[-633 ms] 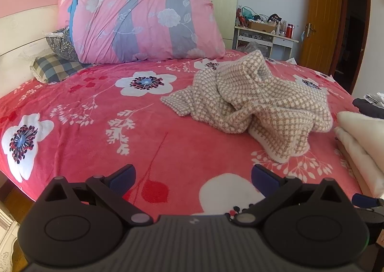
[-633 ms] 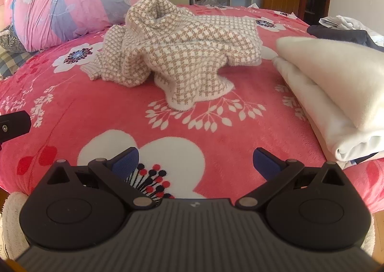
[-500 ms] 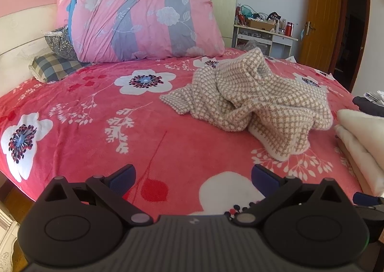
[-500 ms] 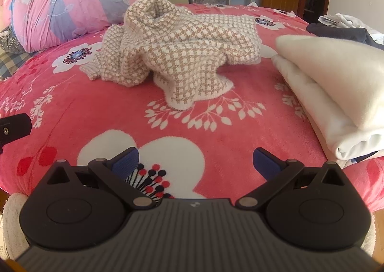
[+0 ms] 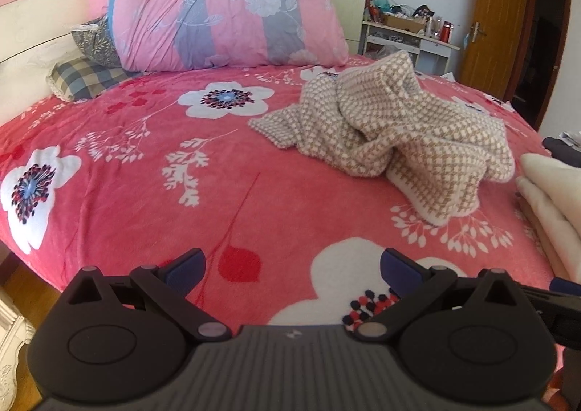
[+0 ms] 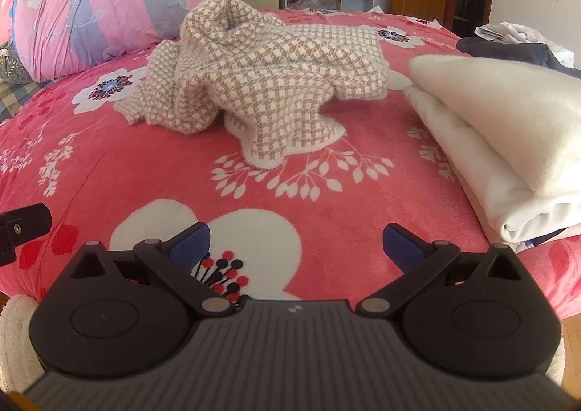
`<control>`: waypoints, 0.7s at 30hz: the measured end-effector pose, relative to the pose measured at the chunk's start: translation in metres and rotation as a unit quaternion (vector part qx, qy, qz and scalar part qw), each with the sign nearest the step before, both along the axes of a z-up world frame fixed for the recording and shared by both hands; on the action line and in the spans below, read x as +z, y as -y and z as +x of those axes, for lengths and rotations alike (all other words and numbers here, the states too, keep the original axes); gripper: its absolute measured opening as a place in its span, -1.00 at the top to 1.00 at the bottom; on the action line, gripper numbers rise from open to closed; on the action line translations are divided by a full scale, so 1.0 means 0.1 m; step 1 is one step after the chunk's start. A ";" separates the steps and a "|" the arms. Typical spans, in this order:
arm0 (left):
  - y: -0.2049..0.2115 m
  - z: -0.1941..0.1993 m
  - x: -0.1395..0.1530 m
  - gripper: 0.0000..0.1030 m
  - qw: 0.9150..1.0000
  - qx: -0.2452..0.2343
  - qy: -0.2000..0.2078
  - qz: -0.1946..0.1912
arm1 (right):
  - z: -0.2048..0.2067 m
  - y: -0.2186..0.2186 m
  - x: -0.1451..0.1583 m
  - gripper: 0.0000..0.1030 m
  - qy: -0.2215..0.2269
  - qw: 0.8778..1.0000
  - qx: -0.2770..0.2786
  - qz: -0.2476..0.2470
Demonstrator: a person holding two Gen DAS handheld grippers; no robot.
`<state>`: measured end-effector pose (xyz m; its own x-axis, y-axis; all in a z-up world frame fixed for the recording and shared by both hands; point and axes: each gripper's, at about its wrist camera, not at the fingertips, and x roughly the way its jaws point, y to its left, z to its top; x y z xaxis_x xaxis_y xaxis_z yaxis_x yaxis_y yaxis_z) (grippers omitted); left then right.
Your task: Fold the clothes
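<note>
The checked sweater point(image 6: 261, 84) lies crumpled mid-bed point(image 5: 145, 200) — ahead of both grippers, stretching left to right. The right gripper point(image 6: 296, 242) looks nearer its trailing corner; the left gripper point(image 5: 292, 267) sits well back. Both sets of fingers are spread wide, empty.

Much sits at the edges or under folds

The crumpled checked sweater point(image 6: 268, 84) is bunched on itself, so its sleeves and collar cannot be told apart. The folded cream blanket point(image 6: 501, 127) runs off the right edge in both views, and something dark under its lower corner is too hidden to name. A dark garment point(image 6: 508, 48) behind it is partly covered (white cloth beyond it is cut by the frame). Items on the far desk point(image 5: 410, 33) are too small to identify. The left tongs point(image 6: 21, 229) show only as a black tip at the right wrist view's left edge.
</note>
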<state>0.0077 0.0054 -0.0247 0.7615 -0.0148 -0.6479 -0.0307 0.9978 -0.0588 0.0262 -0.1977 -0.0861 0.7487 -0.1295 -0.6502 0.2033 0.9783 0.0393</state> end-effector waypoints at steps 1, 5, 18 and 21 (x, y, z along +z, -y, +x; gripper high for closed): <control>0.00 0.00 -0.01 -1.00 1.000 0.001 -0.004 0.000 | 0.00 0.00 0.00 -0.98 0.000 1.000 0.001 -0.001; -0.01 -0.03 -0.01 -1.00 1.000 0.007 0.006 0.002 | -0.02 -0.03 0.02 -0.98 0.004 1.000 0.002 -0.003; -0.02 -0.10 -0.01 -1.00 1.000 0.008 0.024 -0.013 | -0.04 -0.04 0.01 -0.98 0.005 1.000 0.002 -0.005; -0.03 -0.11 0.00 -1.00 1.000 0.008 0.025 -0.010 | -0.05 -0.04 0.02 -0.98 0.006 1.000 0.003 -0.004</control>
